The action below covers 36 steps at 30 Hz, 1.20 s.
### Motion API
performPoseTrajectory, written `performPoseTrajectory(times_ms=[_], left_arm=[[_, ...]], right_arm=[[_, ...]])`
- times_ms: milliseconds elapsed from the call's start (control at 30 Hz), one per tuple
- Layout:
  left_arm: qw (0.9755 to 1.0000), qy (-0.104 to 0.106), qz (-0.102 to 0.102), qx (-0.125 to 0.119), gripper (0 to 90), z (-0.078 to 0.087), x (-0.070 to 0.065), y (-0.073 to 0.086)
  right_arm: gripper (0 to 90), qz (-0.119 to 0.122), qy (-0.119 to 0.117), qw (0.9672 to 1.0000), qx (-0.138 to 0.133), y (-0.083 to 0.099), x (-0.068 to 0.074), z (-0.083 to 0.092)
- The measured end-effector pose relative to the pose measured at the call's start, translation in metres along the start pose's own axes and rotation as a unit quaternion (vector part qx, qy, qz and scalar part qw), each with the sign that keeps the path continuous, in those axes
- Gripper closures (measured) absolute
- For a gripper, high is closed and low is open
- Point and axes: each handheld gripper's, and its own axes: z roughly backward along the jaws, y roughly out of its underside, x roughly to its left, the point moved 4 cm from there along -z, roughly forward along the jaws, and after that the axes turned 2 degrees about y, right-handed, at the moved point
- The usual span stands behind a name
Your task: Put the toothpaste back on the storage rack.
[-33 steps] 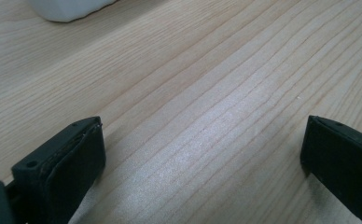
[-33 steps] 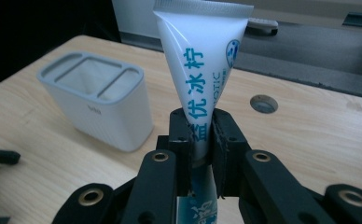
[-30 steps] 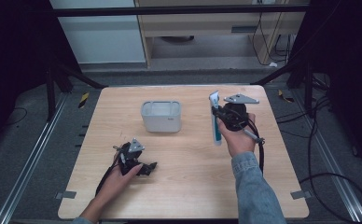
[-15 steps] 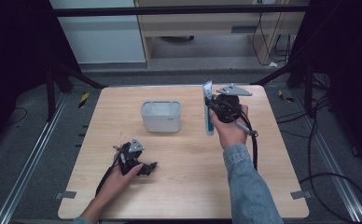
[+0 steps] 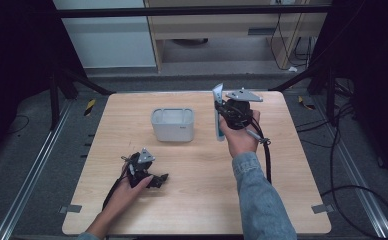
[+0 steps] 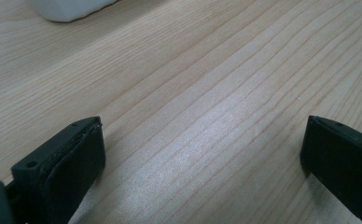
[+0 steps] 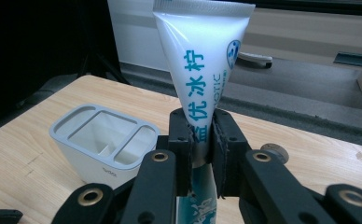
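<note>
black right gripper [image 5: 221, 111] with grey three-cornered plate, brass-ringed screw holes, trailing cable; blue denim sleeve [image 5: 259, 200].

In my right gripper view the tube [image 7: 202, 79] is cut off at twelve o'clock, its lower end hidden behind my pads [image 7: 181, 149]. My left gripper view clips the holder [image 6: 67, 8] at eleven o'clock.

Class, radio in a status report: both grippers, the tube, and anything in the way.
Right gripper shut on tube, upright, crimped end up. Left gripper open, low over table. Holder left of tube, nothing between.
</note>
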Motion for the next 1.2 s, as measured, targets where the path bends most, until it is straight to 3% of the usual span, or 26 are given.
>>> performPoseTrajectory(times_ms=[267, 467, 667, 900, 1067, 1200], left_arm=[[1.0000, 0.000, 0.000, 0.000, 0.0, 0.000, 0.000, 0.000], [1.0000, 0.000, 0.000, 0.000, 0.0, 0.000, 0.000, 0.000], [1.0000, 0.000, 0.000, 0.000, 0.0, 0.000, 0.000, 0.000], [1.0000, 0.000, 0.000, 0.000, 0.0, 0.000, 0.000, 0.000], [1.0000, 0.000, 0.000, 0.000, 0.0, 0.000, 0.000, 0.000], [1.0000, 0.000, 0.000, 0.001, 0.0, 0.000, 0.000, 0.000]], right_arm=[[79.5, 0.002, -0.005, 0.9999, -0.012, -0.014, 0.008, -0.007], [79.4, 0.012, -0.010, 0.9998, -0.011, -0.012, 0.016, -0.009], [79.4, 0.002, -0.016, 0.9997, -0.016, -0.015, 0.020, -0.013], [79.4, 0.000, -0.014, 0.9992, -0.038, -0.028, 0.032, -0.021], [79.4, 0.006, -0.013, 0.9990, -0.041, -0.040, 0.038, -0.026], [79.4, -0.002, -0.019, 0.9989, -0.042, -0.050, 0.043, -0.033]])
